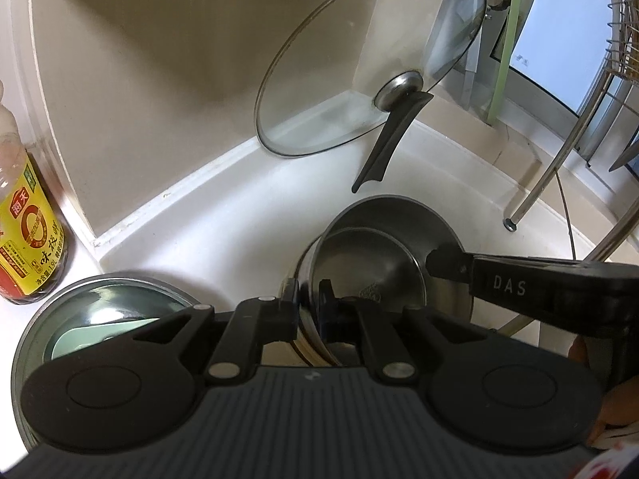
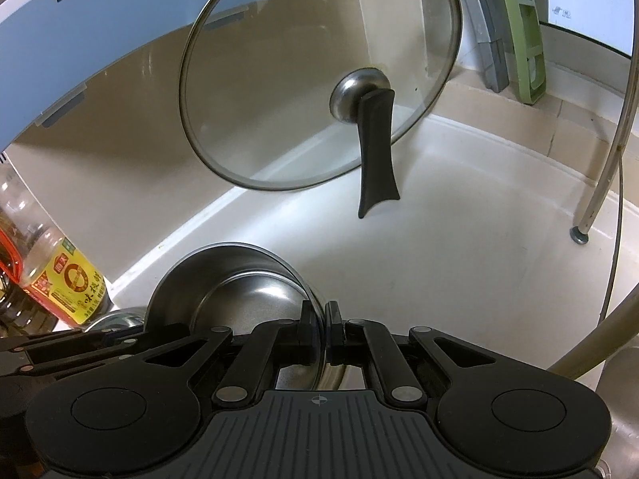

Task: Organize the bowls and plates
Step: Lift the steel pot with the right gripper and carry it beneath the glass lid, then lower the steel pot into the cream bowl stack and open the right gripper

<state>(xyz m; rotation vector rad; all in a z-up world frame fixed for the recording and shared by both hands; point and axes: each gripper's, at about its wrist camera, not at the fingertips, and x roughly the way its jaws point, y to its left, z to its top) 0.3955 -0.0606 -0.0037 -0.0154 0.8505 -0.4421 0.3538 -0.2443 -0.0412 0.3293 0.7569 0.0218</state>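
Note:
Nested stainless steel bowls (image 1: pixel 383 247) are held above the white counter (image 1: pixel 223 231). My left gripper (image 1: pixel 309 293) is shut on their near rim. My right gripper (image 1: pixel 433 261) comes in from the right in the left wrist view and is shut on the right rim. In the right wrist view the bowls (image 2: pixel 239 279) sit low and left, and my right gripper (image 2: pixel 320 311) pinches their thin rim. The left gripper's black linkage (image 2: pixel 60 343) shows at the lower left there.
A glass pot lid (image 1: pixel 371 60) with a black handle leans in the corner, also in the right wrist view (image 2: pixel 319 76). A pot with a glass lid (image 1: pixel 104 303) and a sauce bottle (image 1: pixel 28 247) stand left. A metal dish rack (image 1: pixel 567 151) stands right.

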